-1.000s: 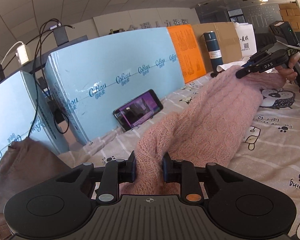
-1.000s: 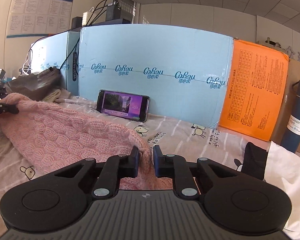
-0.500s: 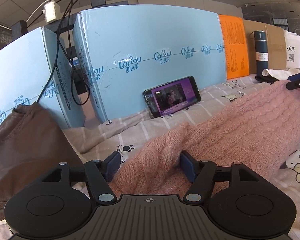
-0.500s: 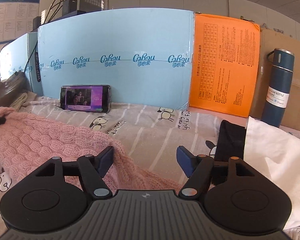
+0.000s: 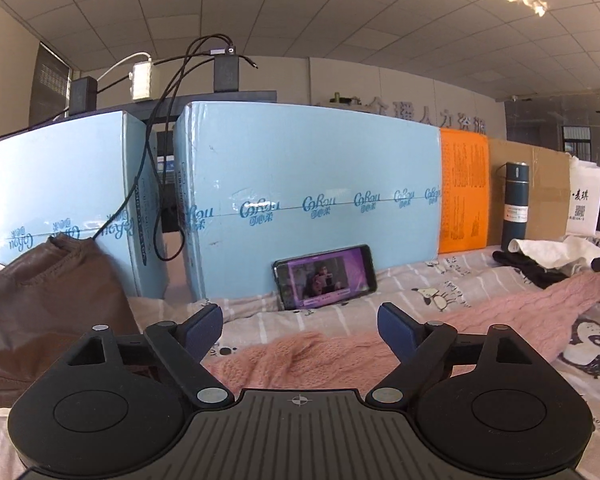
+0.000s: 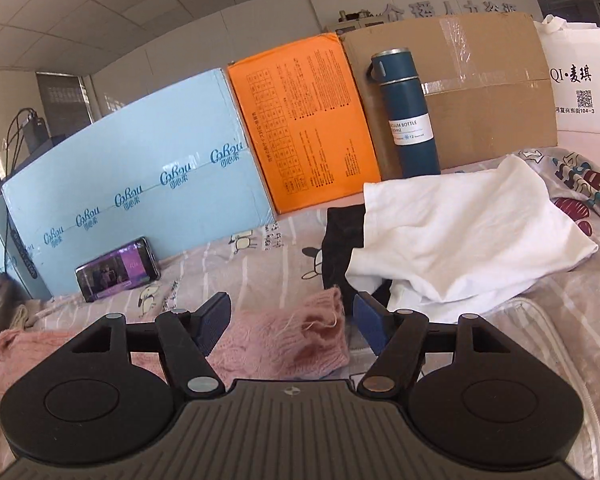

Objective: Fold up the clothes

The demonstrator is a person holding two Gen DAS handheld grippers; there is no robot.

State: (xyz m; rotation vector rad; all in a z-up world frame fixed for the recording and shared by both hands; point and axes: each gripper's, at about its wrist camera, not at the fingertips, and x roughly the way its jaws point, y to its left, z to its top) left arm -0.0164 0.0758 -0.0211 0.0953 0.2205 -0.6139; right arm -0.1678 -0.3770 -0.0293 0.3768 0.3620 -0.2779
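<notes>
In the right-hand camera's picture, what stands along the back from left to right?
phone → light blue box → orange box → dark blue bottle → brown cardboard box → white bag

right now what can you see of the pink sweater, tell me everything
The pink sweater is a fuzzy cable-knit, lying slack and stretched out across the cartoon-print bedsheet. One ribbed end, with a few loose threads, lies between the open fingers of the right gripper; the other end lies below the wide-open left gripper. No pad presses on it. Both jaws have just been opening. Its far end lies close to the white garment and black cloth.
</notes>
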